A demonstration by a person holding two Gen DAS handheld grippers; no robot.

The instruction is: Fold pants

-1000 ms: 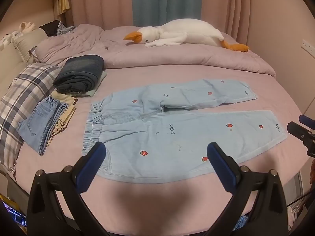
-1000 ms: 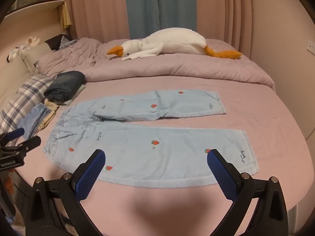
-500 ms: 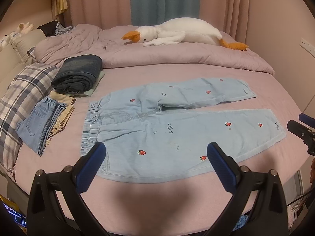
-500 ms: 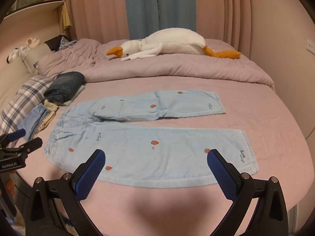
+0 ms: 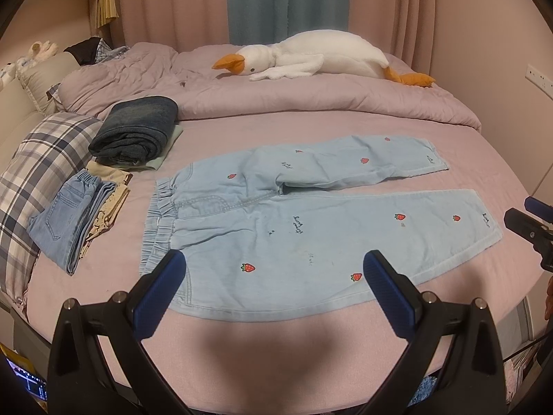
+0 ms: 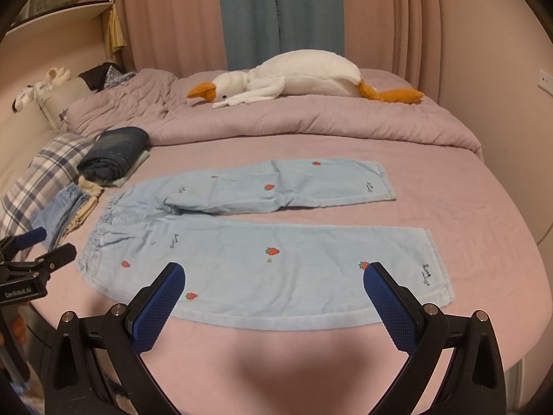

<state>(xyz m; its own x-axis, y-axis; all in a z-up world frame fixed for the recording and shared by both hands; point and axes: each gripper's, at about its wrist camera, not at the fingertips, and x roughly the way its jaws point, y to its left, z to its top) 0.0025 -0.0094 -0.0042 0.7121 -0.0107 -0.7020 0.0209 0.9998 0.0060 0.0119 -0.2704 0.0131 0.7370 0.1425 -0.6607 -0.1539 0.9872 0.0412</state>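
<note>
Denim pants (image 5: 311,228), one pair, two grippers (image 5: 273,276) (image 6: 273,283)

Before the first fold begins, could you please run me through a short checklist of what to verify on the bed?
1. Left gripper jaws open and empty: ok.
2. Right gripper jaws open and empty: ok.
3. Light blue strawberry pants spread flat, both legs apart: ok, though the far leg bunches slightly near the crotch.
4. Nothing lying on the pants: ok.
5. Folded clothes stacks clear of the waistband: ok, they lie beside it without touching.
6. Goose plush out of the folding area: ok, it rests on the duvet.
</note>
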